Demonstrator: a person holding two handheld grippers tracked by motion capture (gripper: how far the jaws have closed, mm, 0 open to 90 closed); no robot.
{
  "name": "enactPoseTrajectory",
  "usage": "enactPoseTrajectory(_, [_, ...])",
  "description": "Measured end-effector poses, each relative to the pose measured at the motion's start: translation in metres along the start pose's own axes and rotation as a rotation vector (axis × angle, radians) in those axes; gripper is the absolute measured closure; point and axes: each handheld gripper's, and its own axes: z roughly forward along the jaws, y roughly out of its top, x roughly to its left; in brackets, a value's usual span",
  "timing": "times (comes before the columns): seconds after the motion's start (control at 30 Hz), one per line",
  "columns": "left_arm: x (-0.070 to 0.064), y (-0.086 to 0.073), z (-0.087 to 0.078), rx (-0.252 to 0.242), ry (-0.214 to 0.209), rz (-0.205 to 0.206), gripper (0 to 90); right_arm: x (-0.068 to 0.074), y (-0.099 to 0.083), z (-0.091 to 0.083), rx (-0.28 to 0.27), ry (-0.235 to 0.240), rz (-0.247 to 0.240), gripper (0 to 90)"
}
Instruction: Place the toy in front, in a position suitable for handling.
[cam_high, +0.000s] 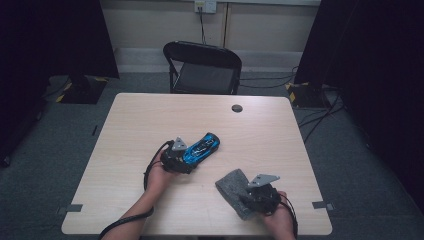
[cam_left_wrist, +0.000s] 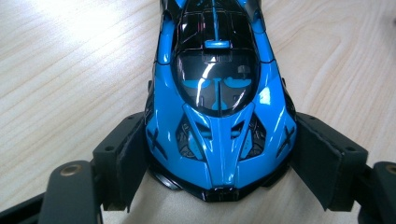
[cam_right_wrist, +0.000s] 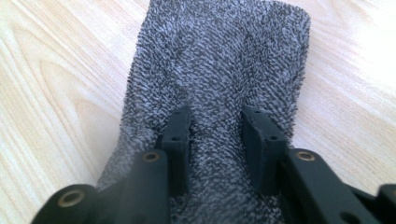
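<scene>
The left gripper (cam_left_wrist: 219, 158) clamps the blue toy car (cam_high: 201, 147) near the table's (cam_high: 130, 125) middle, the right gripper (cam_right_wrist: 215, 135) pinches the grey cloth (cam_high: 232, 186) at the near right, so wiping seems next, bringing cloth onto car.

We count one glossy blue and black toy sports car (cam_high: 201, 147) near the centre of the table, and one grey, nubby microfibre cloth (cam_high: 233, 188) at about five o'clock from it. There are two black two-jaw grippers: the left gripper (cam_high: 181, 157) at the car's seven o'clock end, the right gripper (cam_high: 250, 197) on the cloth. We see one pale wooden table (cam_high: 150, 120), one black folding chair (cam_high: 202, 67) at twelve o'clock, and one small dark round disc (cam_high: 237, 108) set in the tabletop.
</scene>
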Motion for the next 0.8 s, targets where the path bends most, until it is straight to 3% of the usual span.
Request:
enactPoseTrajectory(0.47, [0.0, 0.0, 0.0, 0.0, -0.001, -0.001, 23.5, -0.0013, 0.0023, 0.0002, 0.01, -0.004, 0.013, 75.0])
enactPoseTrajectory(0.8, [0.0001, 0.0, 0.0, 0.0, -0.001, 0.0, 23.5, -0.0066, 0.0026, 0.0001, 0.009, 0.028, 0.037, 78.1])
